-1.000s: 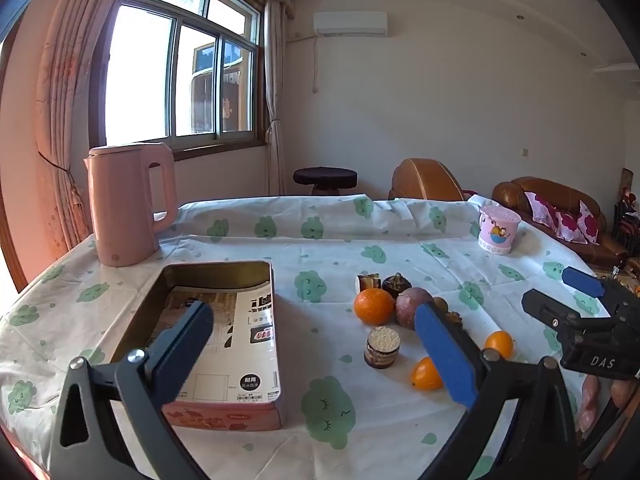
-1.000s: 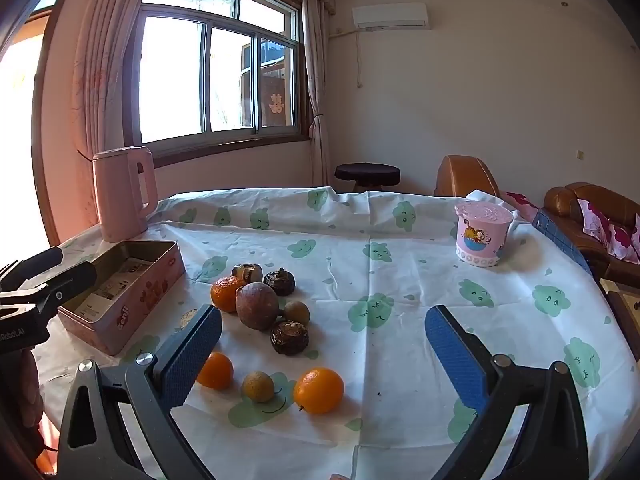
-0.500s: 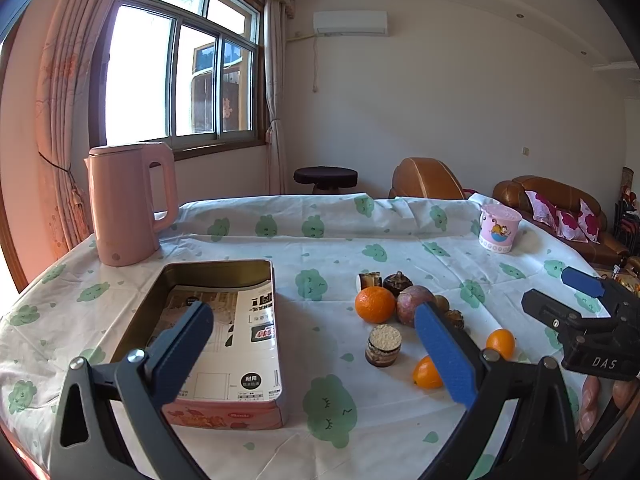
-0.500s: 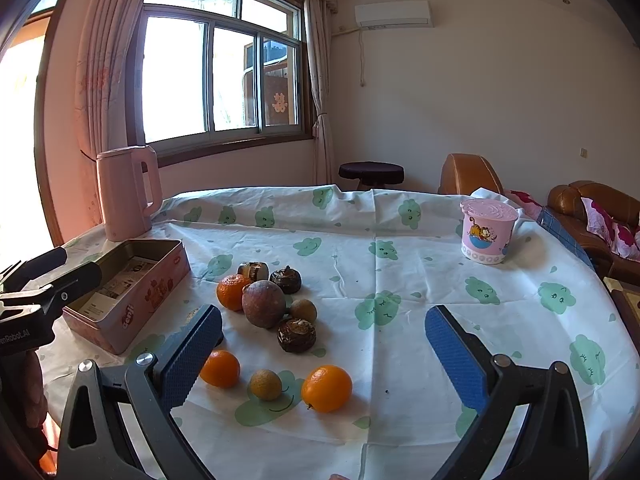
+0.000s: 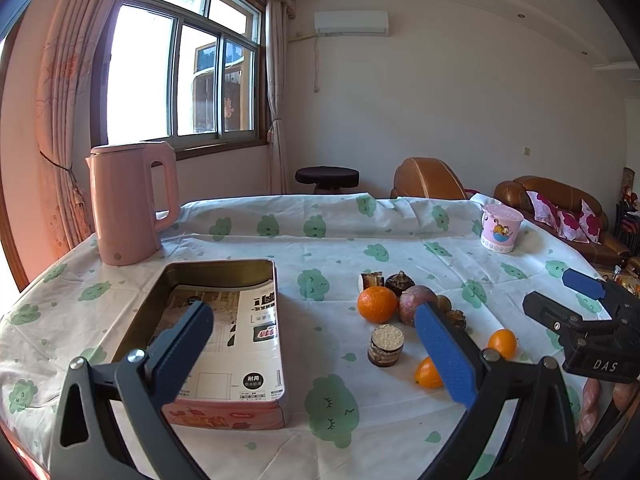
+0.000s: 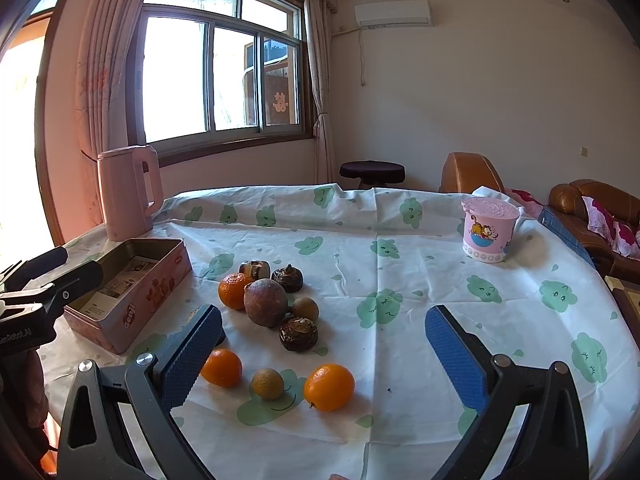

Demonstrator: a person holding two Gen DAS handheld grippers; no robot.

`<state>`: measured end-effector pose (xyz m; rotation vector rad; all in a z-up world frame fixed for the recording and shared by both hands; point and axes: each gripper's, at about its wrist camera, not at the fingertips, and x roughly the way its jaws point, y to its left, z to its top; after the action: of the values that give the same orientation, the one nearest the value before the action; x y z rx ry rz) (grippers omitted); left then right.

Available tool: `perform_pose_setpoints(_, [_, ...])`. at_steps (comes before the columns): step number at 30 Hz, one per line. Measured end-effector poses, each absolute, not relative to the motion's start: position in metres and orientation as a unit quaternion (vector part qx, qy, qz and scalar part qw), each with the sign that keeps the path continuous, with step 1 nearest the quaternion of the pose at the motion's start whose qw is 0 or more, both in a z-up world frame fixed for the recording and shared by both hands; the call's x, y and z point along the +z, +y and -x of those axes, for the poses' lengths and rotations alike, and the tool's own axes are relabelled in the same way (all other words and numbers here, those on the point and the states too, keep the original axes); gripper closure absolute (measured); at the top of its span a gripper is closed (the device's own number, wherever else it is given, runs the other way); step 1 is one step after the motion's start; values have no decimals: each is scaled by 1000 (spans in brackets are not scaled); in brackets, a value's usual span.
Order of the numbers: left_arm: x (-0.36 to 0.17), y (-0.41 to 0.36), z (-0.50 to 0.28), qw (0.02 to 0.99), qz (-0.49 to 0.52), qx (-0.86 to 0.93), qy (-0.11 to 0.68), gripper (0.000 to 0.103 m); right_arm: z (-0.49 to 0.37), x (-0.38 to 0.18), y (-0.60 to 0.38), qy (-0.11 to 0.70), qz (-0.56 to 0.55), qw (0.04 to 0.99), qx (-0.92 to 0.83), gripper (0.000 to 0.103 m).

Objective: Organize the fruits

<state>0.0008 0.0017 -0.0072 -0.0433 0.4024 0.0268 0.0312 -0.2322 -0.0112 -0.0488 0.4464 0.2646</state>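
- Both tongs are spread wide and hold nothing: the left tongs [image 5: 316, 352] hang level above the near edge of the bench [image 5: 320, 240], over the near end of the tin, and the right tongs [image 6: 320, 356] hang above the near fruits.
- Seen from the right wrist view, the left tongs [image 6: 52, 276] sit at the far left, just beside the tin, with part of a hand [image 6: 28, 376] below them.
- On the left of the cloth lies an open pink tin [image 5: 224, 332] lined with printed paper, no fruit in it.
- Right of the tin lies the fruit cluster: an orange [image 6: 236, 290] touching a large brownish-purple fruit [image 6: 266, 302], dark round fruits [image 6: 298, 334] and a small brown fruit [image 6: 306, 308] around them.
- Nearer, well apart from the tin, sit a small orange [image 6: 222, 367], a tan round fruit [image 6: 267, 383] and another orange [image 6: 329, 386] in a row.
- A pink kettle [image 5: 132, 200] stands far left; a pink lidded cup [image 6: 488, 236] stands far right.
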Motion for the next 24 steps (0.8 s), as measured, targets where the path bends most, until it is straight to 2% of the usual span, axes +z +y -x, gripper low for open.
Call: perform_pose_setpoints(24, [-9,6,1,979,22,15,202,0,-29,-13,-228,222,24,966,132,1])
